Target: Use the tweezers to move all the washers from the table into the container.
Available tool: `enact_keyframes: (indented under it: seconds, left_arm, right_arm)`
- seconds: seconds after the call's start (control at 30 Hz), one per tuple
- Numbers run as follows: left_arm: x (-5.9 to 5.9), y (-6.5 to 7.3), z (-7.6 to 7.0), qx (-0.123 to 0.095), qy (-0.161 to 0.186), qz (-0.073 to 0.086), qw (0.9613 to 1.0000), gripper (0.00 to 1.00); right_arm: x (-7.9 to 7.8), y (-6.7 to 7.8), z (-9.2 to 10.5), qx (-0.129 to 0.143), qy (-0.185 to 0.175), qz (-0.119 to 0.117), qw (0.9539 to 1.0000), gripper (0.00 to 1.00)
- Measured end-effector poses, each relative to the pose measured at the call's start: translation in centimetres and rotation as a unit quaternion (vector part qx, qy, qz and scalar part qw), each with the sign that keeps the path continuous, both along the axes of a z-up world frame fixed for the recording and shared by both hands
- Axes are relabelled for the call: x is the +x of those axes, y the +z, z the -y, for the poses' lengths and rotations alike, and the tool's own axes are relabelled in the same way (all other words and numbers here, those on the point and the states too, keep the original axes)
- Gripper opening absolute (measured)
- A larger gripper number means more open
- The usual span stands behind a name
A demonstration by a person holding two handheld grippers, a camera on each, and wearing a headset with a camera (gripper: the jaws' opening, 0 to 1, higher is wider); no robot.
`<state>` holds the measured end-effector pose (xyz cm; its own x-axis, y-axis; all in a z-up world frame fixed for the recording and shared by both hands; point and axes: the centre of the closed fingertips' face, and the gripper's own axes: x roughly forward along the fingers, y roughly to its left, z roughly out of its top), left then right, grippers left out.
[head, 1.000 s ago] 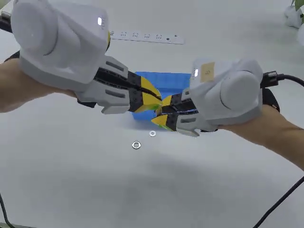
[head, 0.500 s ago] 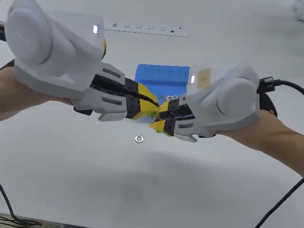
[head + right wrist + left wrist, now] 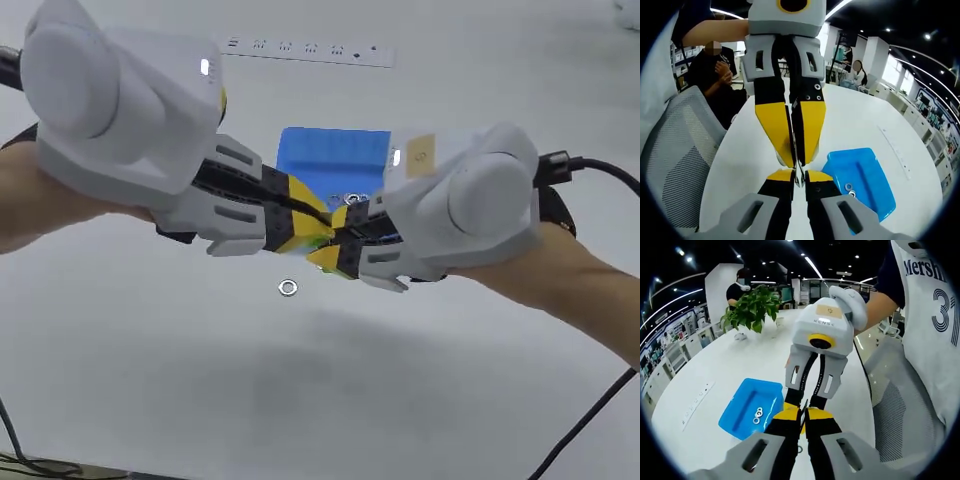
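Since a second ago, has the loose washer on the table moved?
No. The washer lies just as far in front of the left end of the blue container; the view shifted, not the washer.

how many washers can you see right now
4. Three washers lie clustered in the blue container; a fourth washer lies on the white table, outside it. Others may be hidden.

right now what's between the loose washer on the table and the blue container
Head view: the left gripper and right gripper meet tip to tip over that stretch.
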<state>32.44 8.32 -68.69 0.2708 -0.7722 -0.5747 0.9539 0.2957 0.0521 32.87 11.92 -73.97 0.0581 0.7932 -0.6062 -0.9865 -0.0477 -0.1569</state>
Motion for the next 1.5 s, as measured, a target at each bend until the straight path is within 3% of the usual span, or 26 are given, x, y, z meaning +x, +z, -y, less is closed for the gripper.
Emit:
enact_keyframes:
  seconds: [0.1,0.33,0.63,1.1,1.5]
  left_arm:
    - [0.1,-0.1,-0.2,0.001,0.001,0.004,1.0000,0.06]
    - [0.0,-1.0,-0.2,0.004,0.001,-0.006,1.0000,0.06]
    - [1.4,-1.7,-0.4,0.013,0.004,-0.002,0.9999,0.06]
    - [2.1,-3.2,-0.9,0.025,0.005,-0.015,0.9996,0.06]
    - [2.2,-3.2,-0.6,0.021,0.002,-0.023,0.9995,0.06]
  right_arm:
    - [-0.1,-0.1,0.0,0.003,-0.001,-0.002,1.0000,0.10]
    - [-0.1,-1.1,0.2,0.002,-0.003,-0.010,0.9999,0.10]
    - [1.6,-1.7,0.0,0.004,-0.015,-0.006,0.9999,0.11]
    - [2.4,-3.3,-0.7,0.001,-0.018,-0.021,0.9996,0.11]
    - [2.3,-3.3,-0.6,0.001,-0.023,-0.026,0.9994,0.11]
